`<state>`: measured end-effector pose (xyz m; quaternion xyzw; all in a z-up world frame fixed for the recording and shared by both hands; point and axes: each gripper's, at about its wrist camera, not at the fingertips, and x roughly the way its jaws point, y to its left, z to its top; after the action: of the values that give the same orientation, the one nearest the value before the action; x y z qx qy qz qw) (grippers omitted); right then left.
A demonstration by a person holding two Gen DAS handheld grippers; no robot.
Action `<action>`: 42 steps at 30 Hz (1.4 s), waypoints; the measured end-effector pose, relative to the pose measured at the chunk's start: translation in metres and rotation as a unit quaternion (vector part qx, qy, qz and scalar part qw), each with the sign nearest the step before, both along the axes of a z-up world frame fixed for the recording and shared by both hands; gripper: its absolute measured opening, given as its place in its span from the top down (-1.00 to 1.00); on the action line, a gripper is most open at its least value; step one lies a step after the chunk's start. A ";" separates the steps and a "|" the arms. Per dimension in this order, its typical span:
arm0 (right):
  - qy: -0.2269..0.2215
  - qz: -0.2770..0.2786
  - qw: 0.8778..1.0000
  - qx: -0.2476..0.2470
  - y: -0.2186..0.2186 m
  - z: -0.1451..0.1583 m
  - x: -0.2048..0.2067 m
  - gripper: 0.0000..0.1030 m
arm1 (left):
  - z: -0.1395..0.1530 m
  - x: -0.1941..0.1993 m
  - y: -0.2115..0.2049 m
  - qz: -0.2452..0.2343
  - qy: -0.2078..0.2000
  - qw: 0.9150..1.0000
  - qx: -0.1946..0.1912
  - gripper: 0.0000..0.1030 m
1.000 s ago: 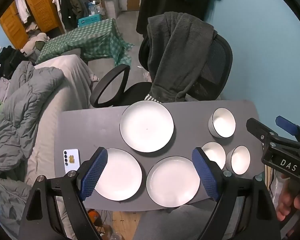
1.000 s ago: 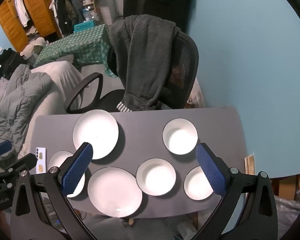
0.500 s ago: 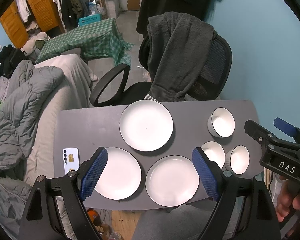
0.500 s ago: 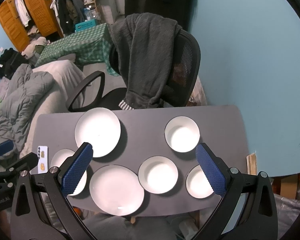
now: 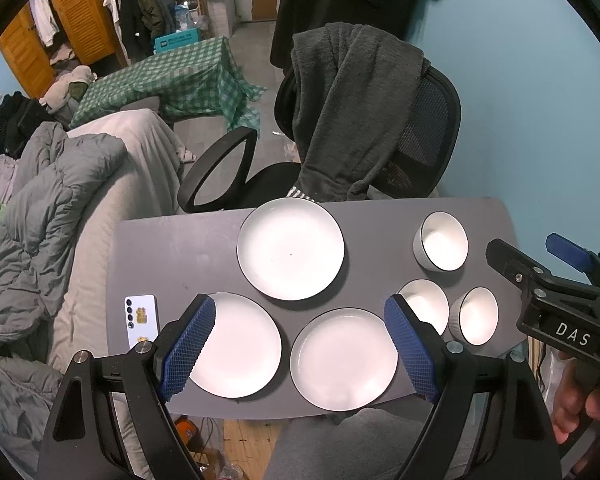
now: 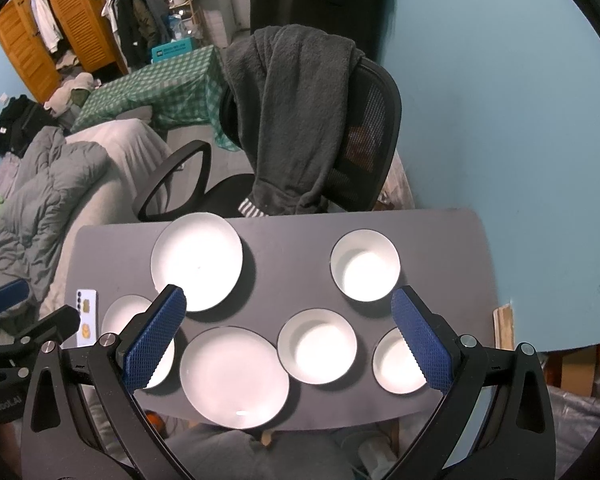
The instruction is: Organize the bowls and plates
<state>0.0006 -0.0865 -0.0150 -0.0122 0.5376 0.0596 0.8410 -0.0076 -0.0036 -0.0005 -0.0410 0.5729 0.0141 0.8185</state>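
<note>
L hand-held gripper (image 5: 296, 344): released, jaws wide apart, nothing between them; hovers above near edge of counter (image 5: 172, 256), over the two near plates.
R hand-held gripper (image 6: 288, 336): released too, jaws wide, holds nothing; above near edge, over mid bowl. Also seen at right side of left wrist view.
Far plate (image 5: 290, 249): white w/ dark rim, flat at far edge, about mid-counter.
Near-left plate (image 5: 240, 350): by near edge, partly behind L pad.
Near-mid plate (image 5: 343, 358): by near edge, just beside near-left plate, not touching as far as I can tell.
Far bowl (image 6: 365, 265): upright, twd far-right corner, apart from the rest.
Mid bowl (image 6: 317, 345): near edge, just right of near-mid plate.
Right bowl (image 6: 396, 366): near-right corner, partly behind R pad; close to mid bowl, contact unclear.
Phone (image 5: 141, 321): white, lies flat by left edge, next to near-left plate.
Chair (image 5: 428, 140): black mesh office chair behind far edge, grey fleece (image 5: 348, 112) draped over back.
Bed (image 5: 60, 208): left of counter, grey duvet bunched on it.
Stacking: none, all 6 pcs lie separate.
</note>
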 end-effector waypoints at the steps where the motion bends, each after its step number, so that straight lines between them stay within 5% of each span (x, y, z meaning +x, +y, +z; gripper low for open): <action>1: 0.000 0.000 1.000 0.000 0.001 0.000 -0.001 -0.96 | 0.000 0.000 0.000 0.000 0.000 1.000 -0.001 -0.70; 42: 0.002 0.001 1.000 0.001 0.000 -0.001 -0.003 -0.95 | 0.003 -0.008 -0.005 -0.007 0.000 1.000 -0.012 -0.70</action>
<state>-0.0020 -0.0867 -0.0160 -0.0121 0.5392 0.0607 0.8399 -0.0159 -0.0082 0.0026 -0.0463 0.5733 0.0012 0.8181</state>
